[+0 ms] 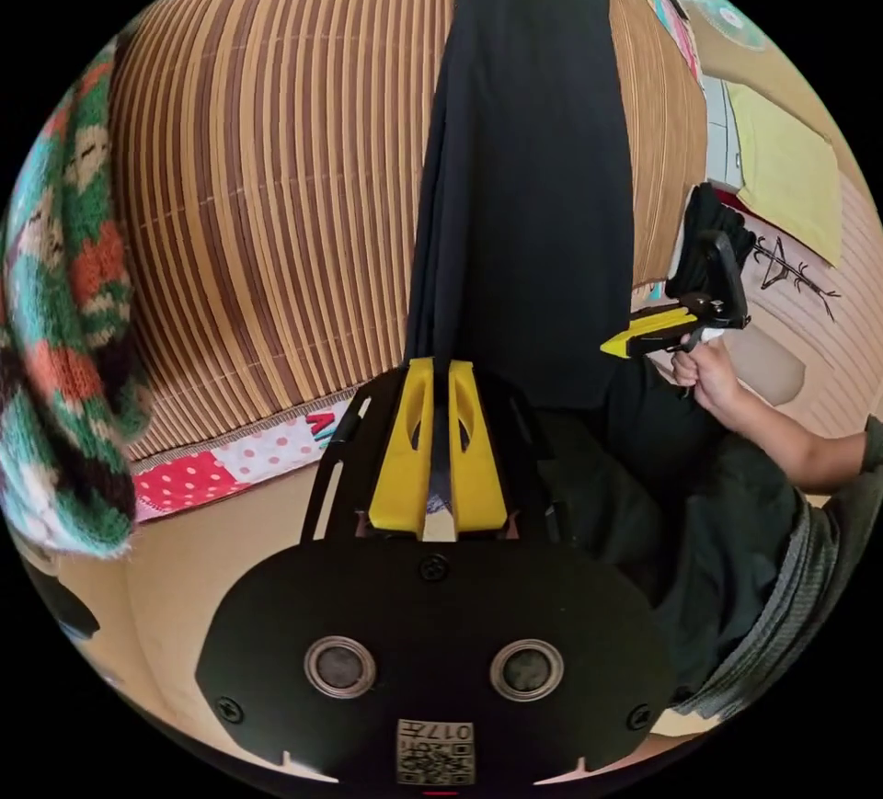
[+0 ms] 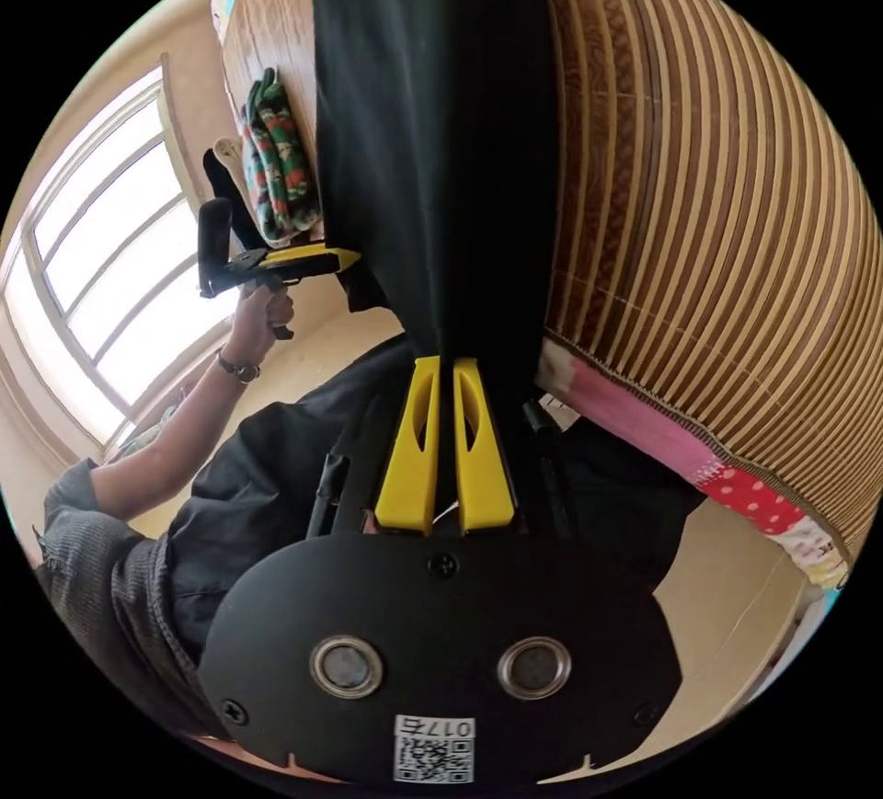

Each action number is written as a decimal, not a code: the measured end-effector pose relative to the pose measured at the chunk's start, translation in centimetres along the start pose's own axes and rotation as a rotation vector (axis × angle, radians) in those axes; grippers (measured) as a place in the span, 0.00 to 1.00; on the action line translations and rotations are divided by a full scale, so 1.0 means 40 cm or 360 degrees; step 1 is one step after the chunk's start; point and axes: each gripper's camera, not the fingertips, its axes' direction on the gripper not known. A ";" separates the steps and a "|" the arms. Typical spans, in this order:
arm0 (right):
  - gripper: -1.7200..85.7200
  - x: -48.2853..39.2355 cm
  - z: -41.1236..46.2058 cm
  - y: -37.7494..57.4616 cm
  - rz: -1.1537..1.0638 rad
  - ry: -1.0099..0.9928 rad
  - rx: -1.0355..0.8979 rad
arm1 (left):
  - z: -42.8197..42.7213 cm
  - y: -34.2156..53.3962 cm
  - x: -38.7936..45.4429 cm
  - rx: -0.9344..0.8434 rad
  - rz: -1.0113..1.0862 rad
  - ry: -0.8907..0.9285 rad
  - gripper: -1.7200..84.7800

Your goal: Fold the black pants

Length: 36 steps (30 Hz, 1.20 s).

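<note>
1. Across the striped bamboo mat point(image 1: 267, 192), the black pants point(image 1: 524, 174) lie stretched in one long band. Their long axis runs straight away from your left gripper point(image 1: 440, 376) toward the far edge of the mat.
2. Your left gripper's yellow jaws are nearly closed, with only a thin slit between them, and the near end of the pants is pinched in that slit.
3. Your right gripper point(image 2: 443, 373) looks the same in the right gripper view: jaws close together, black fabric clamped between them, the pants running away over the mat.
4. Each gripper appears in the other's view, off to the side and held by a hand point(image 1: 704, 376), just beside the edge of the pants.
5. Near the pants' left side, as the left gripper view shows it, a green, red and white knitted garment point(image 1: 64, 312) lies on the mat, apart from the pants.
6. Under the mat's near edge, a patchwork cloth point(image 1: 230, 459) with red and white dots shows.
7. Behind your left hand in the right gripper view, a bright window point(image 2: 110, 256) shows.
</note>
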 end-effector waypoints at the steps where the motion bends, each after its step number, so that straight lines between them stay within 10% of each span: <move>1: 0.06 0.017 0.004 -0.002 0.0058 -0.0030 0.0006 | 0.001 0.000 -0.002 -0.0003 -0.0014 -0.0021 0.04; 13: 0.21 0.065 -0.100 0.104 0.0230 -0.0145 0.0181 | -0.159 0.124 -0.042 0.0530 -0.0180 0.0147 0.14; 24: 0.20 -0.017 -0.256 0.151 0.0182 0.0118 0.0304 | -0.141 0.094 -0.106 0.0248 -0.0216 0.0126 0.09; 29: 0.10 0.065 -0.146 0.119 0.0036 -0.0127 -0.0117 | -0.182 0.079 -0.128 0.0094 -0.0144 0.0240 0.07; 36: 0.06 0.073 -0.303 0.262 -0.0200 -0.0634 -0.0459 | -0.315 0.102 -0.105 -0.0396 0.0418 0.1100 0.07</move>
